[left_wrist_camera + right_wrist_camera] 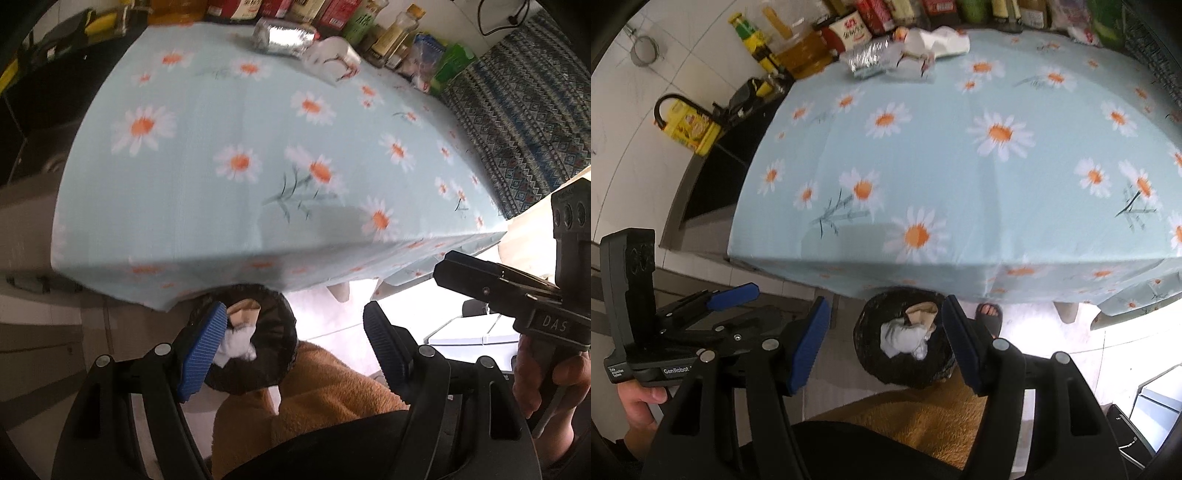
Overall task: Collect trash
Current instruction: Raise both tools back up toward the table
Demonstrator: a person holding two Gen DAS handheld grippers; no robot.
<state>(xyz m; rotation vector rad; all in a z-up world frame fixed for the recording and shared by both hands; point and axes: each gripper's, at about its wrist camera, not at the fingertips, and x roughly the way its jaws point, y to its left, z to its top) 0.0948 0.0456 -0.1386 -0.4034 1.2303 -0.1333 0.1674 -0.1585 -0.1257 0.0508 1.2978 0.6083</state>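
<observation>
A black-lined trash bin [905, 369] stands on the floor below the table's front edge and holds a white crumpled tissue [905, 338] and brown paper [921, 312]; it also shows in the left wrist view [269, 354]. My right gripper [886, 343] is open and empty above the bin. My left gripper [295, 350] is open and empty, just right of the bin. On the far side of the table lie crumpled foil [282, 37], also in the right wrist view [866, 59], and white paper trash [330, 59], [938, 44].
The table carries a light blue daisy tablecloth [960, 166]. Bottles and sauce jars [849, 33] line its far edge. A black counter with a yellow oil jug [690, 129] stands at the left. A patterned blue fabric [517, 122] is to the right. My sandaled foot [988, 315] is near the bin.
</observation>
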